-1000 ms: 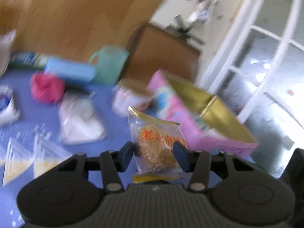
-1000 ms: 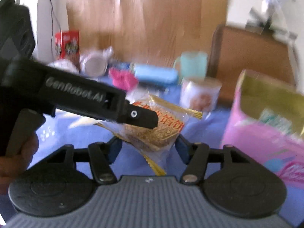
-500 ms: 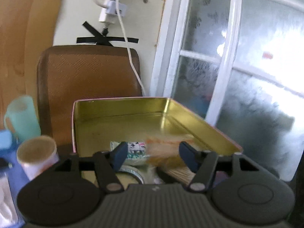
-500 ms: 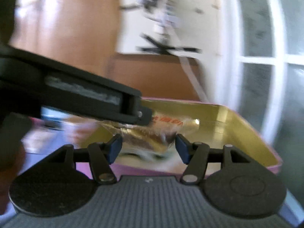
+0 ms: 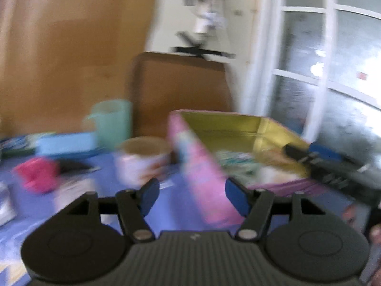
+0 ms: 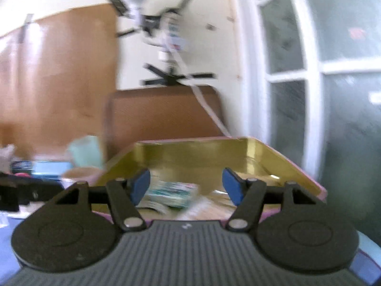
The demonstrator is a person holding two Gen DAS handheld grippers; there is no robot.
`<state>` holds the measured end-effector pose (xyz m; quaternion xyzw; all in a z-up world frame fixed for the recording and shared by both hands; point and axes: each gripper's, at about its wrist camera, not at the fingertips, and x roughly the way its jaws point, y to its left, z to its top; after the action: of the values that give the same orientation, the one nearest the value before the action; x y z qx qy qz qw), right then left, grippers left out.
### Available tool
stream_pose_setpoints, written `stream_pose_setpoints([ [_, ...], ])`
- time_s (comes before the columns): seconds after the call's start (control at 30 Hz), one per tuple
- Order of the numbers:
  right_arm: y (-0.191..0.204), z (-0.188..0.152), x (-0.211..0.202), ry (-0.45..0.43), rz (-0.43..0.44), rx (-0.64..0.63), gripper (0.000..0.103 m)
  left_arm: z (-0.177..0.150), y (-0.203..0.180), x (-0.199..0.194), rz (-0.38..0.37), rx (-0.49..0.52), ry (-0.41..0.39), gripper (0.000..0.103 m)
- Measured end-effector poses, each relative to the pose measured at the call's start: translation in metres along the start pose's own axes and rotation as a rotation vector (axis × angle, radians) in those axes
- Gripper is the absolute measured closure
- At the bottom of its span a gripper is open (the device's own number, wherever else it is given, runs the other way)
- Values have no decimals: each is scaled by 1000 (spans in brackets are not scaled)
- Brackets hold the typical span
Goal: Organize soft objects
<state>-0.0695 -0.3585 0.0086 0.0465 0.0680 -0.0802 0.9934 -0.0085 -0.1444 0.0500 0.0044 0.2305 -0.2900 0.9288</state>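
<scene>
Soft wrapped packets (image 6: pixel 171 194) lie inside the gold-lined tin (image 6: pixel 281 159), just beyond the right gripper (image 6: pixel 187 186): probably light, crushable, slippery film; best pinched at an edge. Left gripper (image 5: pixel 191 196) has just opened. Both jaws stand apart, empty.

The tin box (image 5: pixel 238 128) stood on the table (image 5: pixel 171 200) at its right end, in front of the chair back (image 5: pixel 181 90). Packets (image 6: pixel 171 193) lay inside the box. A paper cup (image 5: pixel 142 159) stood just left of the box, with a mug (image 5: pixel 112 119) behind it. A flat case (image 5: pixel 66 141) lay further left, near the mug.
</scene>
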Motion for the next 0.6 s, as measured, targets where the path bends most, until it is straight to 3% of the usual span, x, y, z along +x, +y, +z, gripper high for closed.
stream_pose_setpoints([
  [0.13,46,4,-1,43,182,-41,47,-20,57,-19,136,-74,29,40],
  [0.3,111,3,28,180,394,-72,48,-39,117,-43,318,-158,4,40],
  [0.37,141,8,55,222,431,-90,48,-43,131,-46,332,-211,-19,40],
  [0.43,171,15,85,273,442,-101,48,-45,140,-49,299,-266,-38,40],
  [0.6,221,47,176,384,409,-52,48,-46,135,-54,269,-237,-97,37],
])
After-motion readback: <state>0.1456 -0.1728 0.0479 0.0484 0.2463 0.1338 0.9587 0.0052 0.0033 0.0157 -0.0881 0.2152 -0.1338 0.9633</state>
